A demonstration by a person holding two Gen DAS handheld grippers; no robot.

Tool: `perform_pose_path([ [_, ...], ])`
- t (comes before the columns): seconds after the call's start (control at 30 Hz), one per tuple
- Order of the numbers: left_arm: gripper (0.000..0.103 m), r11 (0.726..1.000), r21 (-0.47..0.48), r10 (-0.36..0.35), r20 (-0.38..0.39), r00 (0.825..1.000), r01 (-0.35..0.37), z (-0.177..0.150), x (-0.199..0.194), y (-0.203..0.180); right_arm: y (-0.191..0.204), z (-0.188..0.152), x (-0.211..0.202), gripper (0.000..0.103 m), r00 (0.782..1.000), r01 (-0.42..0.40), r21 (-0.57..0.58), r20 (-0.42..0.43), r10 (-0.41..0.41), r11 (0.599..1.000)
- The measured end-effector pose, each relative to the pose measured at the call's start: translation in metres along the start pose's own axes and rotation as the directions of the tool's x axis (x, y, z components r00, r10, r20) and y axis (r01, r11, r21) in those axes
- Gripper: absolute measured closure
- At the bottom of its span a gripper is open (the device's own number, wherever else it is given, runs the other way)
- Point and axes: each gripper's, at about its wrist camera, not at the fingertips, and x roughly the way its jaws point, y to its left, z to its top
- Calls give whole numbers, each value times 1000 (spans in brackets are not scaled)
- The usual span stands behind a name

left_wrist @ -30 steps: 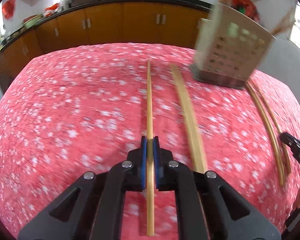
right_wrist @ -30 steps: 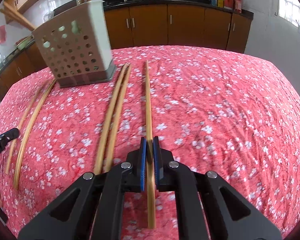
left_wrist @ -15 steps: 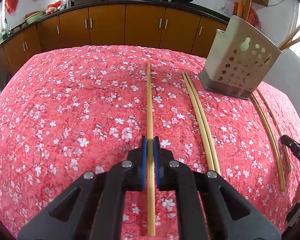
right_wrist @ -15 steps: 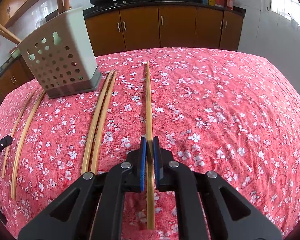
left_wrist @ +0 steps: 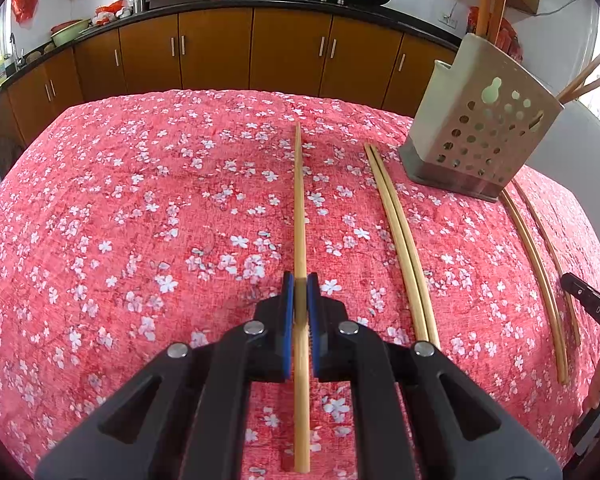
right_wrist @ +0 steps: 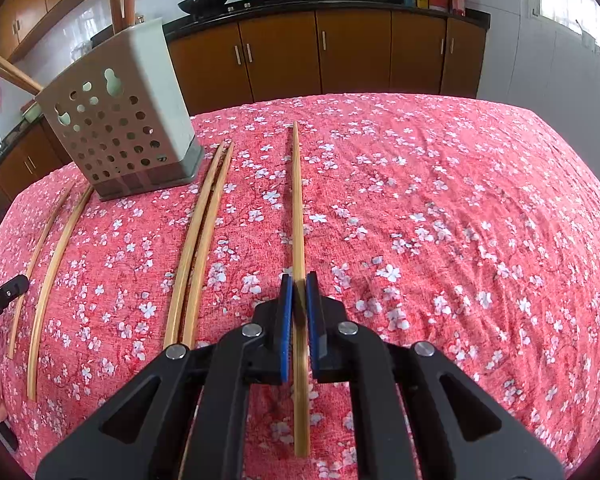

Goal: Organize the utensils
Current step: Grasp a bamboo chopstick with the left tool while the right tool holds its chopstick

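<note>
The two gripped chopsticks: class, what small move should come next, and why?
Probably carry one chopstick to the perforated holder and lower it in. The left gripper and right gripper are each shut on a chopstick, while the holder already has chopsticks standing in it.

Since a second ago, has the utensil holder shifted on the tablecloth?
Cannot tell. The utensil holder sits differently in frame, but its base lies beside the same chopstick pairs as before; the camera itself moved.

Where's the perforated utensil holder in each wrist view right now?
Left wrist: utensil holder at upper right, standing on the red floral cloth.
Right wrist: utensil holder at upper left.
Shared landmark: the pair of chopsticks lying together on the cloth beside its base.
</note>
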Motion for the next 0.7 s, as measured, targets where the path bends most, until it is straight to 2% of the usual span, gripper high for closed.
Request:
perform_pose_path([
  [0.7, 94, 1000, 3, 5, -2, 1000, -5, 2, -1, -1, -2, 0, -1, 95, 1000, -13, 10, 0, 13, 1000],
])
